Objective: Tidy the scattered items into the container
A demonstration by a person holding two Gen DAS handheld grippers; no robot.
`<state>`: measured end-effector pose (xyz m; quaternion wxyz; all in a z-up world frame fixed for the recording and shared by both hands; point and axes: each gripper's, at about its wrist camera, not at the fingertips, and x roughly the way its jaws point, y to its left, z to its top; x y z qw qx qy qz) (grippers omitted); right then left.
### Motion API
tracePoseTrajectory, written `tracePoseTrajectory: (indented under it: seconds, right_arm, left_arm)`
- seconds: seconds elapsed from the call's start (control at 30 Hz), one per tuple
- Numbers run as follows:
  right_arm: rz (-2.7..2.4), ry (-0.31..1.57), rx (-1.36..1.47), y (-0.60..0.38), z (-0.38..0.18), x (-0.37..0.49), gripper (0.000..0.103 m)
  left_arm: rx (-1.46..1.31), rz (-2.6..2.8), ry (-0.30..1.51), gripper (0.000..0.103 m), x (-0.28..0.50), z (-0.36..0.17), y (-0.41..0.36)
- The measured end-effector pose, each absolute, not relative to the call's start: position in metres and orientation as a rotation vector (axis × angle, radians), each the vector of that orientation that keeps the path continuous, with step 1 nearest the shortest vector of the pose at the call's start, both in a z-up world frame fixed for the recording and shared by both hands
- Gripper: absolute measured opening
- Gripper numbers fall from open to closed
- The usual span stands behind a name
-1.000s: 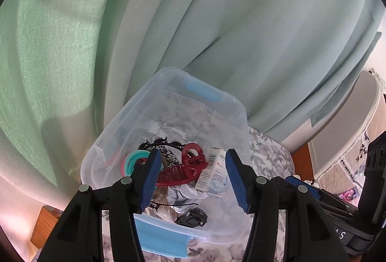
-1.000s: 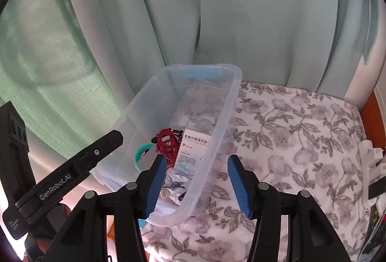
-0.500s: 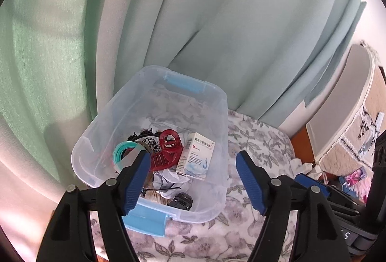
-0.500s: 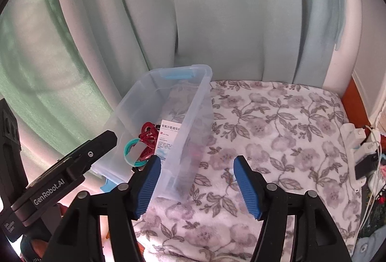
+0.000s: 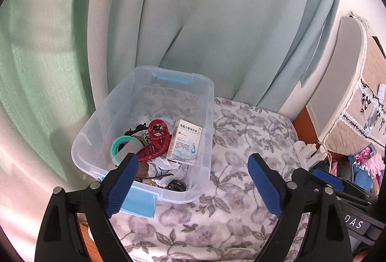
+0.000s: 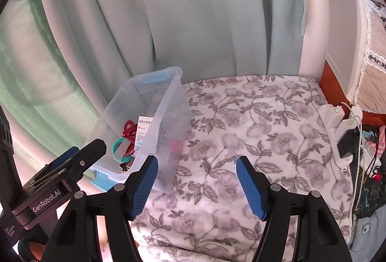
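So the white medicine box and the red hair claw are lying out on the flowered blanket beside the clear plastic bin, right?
Not quite. The white medicine box and red hair claw lie inside the clear plastic bin, not out on the flowered blanket beside it. The left wrist view shows this.

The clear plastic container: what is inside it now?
Inside the container lie a red hair claw, a white medicine box, a teal ring, crumpled white cloth and small dark items. What lies beneath this pile is covered.
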<state>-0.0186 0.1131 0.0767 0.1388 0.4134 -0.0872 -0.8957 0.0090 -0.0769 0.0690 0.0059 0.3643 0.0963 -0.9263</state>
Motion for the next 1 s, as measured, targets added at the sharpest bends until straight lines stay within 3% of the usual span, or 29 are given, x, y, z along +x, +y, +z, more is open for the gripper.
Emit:
tracePoseTrajectory:
  seconds: [0.07,0.13,0.4,1.0]
  right_arm:
    - [-2.597,-0.258,1.193,0.117,0.077,-0.015,0.075]
    - [-2.601,-0.265,1.188,0.119,0.076,-0.012,0.087]
    - [-2.608,-0.286,1.187,0.128,0.071,-0.002,0.103]
    - [-2.628,-0.269,1.236,0.135,0.06,-0.004,0.103]
  left_arm:
    - [1.15,-2.898,0.291,0.099,0.011,0.068,-0.074]
    - [1.158,-2.898,0.286,0.101,0.014,0.066,-0.073]
    - [1.186,-2.89,0.272,0.102,0.021,0.058,-0.07]
    - [1.288,-2.85,0.245,0.102,0.016,0.041,-0.066]
